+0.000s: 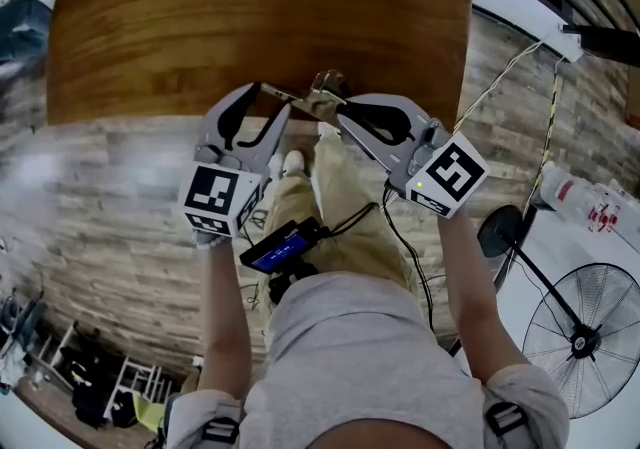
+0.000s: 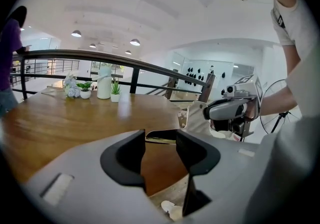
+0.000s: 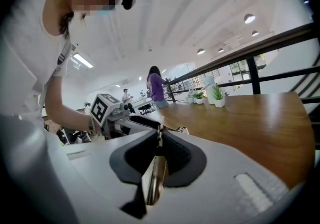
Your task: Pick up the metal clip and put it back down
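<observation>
The metal clip [image 1: 318,95] hangs just over the near edge of the round wooden table [image 1: 260,17], held up between my two grippers. My right gripper [image 1: 340,109] is shut on it; in the right gripper view its thin metal strip [image 3: 154,175] runs edge-on between the pads of the right gripper [image 3: 159,140]. My left gripper [image 1: 270,100] stands open at the clip's left end. In the left gripper view a flat arm of the clip [image 2: 162,138] lies across the gap at the fingertips of the left gripper [image 2: 160,148], with neither pad pressing on it.
Small potted plants and a white vase [image 2: 105,83] stand at the table's far side by a dark railing [image 2: 100,58]. A floor fan [image 1: 590,337] and a cable [image 1: 545,147] are to my right. A person in purple [image 3: 155,86] stands further off.
</observation>
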Demonstrator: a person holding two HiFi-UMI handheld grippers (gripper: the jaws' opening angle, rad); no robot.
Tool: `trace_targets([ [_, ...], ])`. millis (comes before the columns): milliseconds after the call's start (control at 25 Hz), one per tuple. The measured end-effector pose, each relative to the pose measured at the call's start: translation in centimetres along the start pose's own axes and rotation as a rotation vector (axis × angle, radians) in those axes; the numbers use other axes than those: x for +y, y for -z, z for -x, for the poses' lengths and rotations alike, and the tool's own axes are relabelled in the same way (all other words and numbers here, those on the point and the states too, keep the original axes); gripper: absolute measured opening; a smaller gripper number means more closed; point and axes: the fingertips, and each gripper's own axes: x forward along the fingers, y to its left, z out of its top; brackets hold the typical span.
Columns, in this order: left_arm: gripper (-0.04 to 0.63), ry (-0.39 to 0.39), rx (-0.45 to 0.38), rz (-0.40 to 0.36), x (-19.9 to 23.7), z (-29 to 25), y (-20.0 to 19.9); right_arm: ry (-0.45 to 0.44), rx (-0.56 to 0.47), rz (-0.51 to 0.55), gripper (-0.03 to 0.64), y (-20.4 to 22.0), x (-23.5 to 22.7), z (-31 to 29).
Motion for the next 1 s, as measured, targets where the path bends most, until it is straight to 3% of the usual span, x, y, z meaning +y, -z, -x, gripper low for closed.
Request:
trace_targets([
  [560,0.168,-0.046,-0.078,-0.099,-1.0,2.7,-5.2,0.125,-0.088,0.027,0.035,-4.7,1.0,1.8],
  [1000,0.175,-0.071,-0.144,-0.173,-2.4,5.0,-8.8,0.162,-0.167,0.101,0.035,-8.3,2.3,3.3],
])
